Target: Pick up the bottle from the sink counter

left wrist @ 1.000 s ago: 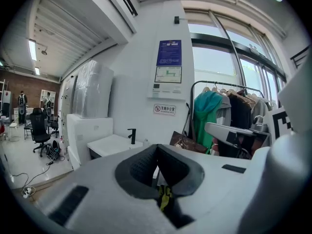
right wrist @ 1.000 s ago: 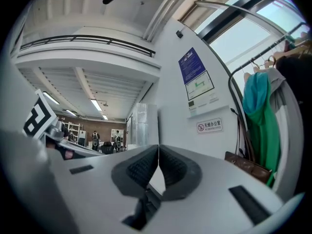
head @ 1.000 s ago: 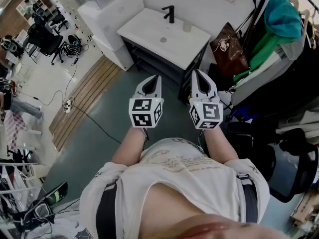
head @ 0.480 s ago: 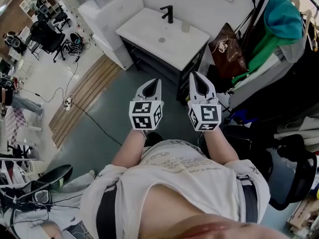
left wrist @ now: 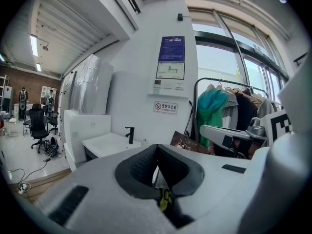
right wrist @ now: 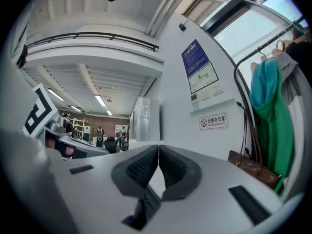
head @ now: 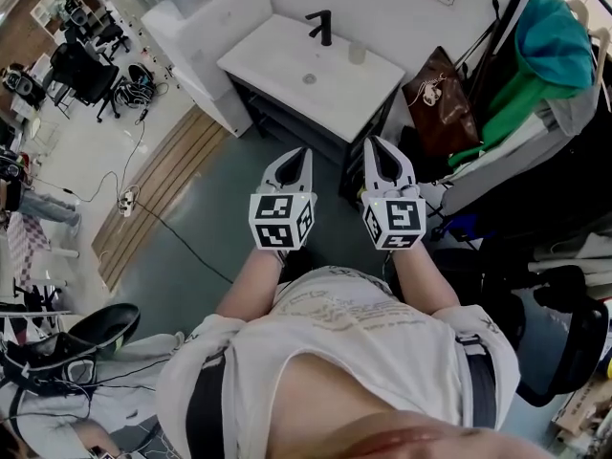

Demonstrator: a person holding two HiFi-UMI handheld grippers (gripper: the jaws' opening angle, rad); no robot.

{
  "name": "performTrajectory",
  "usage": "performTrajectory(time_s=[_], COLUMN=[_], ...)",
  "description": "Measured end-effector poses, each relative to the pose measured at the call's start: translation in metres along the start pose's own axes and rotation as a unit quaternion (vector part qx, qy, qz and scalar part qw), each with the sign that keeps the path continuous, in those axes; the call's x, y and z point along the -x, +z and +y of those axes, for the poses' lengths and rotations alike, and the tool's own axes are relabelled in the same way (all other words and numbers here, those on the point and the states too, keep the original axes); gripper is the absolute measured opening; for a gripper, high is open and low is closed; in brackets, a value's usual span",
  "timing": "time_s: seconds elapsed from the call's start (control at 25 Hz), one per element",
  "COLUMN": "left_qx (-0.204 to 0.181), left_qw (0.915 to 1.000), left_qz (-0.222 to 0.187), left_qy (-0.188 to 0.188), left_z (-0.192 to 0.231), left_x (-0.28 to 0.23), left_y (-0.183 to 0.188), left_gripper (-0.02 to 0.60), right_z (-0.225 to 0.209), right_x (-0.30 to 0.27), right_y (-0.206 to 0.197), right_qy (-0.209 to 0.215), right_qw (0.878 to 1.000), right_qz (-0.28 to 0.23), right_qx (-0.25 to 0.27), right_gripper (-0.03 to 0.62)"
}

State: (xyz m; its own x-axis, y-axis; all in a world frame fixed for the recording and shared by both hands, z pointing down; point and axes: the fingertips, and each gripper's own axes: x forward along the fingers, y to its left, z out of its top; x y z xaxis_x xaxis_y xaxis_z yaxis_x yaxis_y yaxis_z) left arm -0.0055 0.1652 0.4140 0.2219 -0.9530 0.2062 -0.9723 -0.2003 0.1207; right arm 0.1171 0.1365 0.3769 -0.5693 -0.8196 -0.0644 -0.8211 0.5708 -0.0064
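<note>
A small pale bottle [head: 358, 54] stands at the back of the white sink counter [head: 287, 75], just right of the black faucet [head: 323, 25]. In the left gripper view the same bottle [left wrist: 144, 141] shows tiny beside the faucet [left wrist: 129, 134]. My left gripper [head: 304, 148] and right gripper [head: 370, 141] are held side by side over the grey floor, well short of the counter's front edge, and both point toward it. The left gripper [left wrist: 157, 146] has its jaws together with nothing between them, and so does the right gripper [right wrist: 158, 146].
A brown bag [head: 438, 89] leans right of the counter, beside a rack of teal and green clothes [head: 540, 46]. A white cabinet [head: 206, 27] adjoins the counter's left. A cable and power strip [head: 129, 201] lie on the floor at left, with office chairs [head: 81, 70] beyond.
Both grippers have drifted a little forward toward the counter, jaws unchanged. A dark chair base has slid into view at the bottom left.
</note>
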Motion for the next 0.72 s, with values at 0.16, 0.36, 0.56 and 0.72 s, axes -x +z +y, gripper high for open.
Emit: performTrajectory(time_s=[0.16,0.36,0.56,0.72], left_qx=[0.003,0.007,0.015,0.02], left_qw=[0.9999,0.9996,0.9989,0.9977], left_qz=[0.007,0.009,0.01,0.008], left_qy=[-0.012,-0.027,-0.044,-0.064], left_z=[0.021,0.053,0.081,0.101], left_x=[-0.021,-0.05,-0.071,-0.083], left_y=[0.003,0.013,0.024,0.035], left_gripper=[0.02,0.02,0.02,0.02], right_z=[0.002,0.008,0.013,0.017], right_x=[-0.03,-0.071,-0.107,-0.134], right_y=[0.001,0.005,0.007,0.004], right_qy=[-0.009,-0.016,-0.031,-0.049], right_qw=[1.0,1.0,0.999,0.999], right_qz=[0.0,-0.002,0.002,0.007], right_qx=[0.002,0.011,0.022,0.022], right_gripper=[0.026,0.026,0.026,0.026])
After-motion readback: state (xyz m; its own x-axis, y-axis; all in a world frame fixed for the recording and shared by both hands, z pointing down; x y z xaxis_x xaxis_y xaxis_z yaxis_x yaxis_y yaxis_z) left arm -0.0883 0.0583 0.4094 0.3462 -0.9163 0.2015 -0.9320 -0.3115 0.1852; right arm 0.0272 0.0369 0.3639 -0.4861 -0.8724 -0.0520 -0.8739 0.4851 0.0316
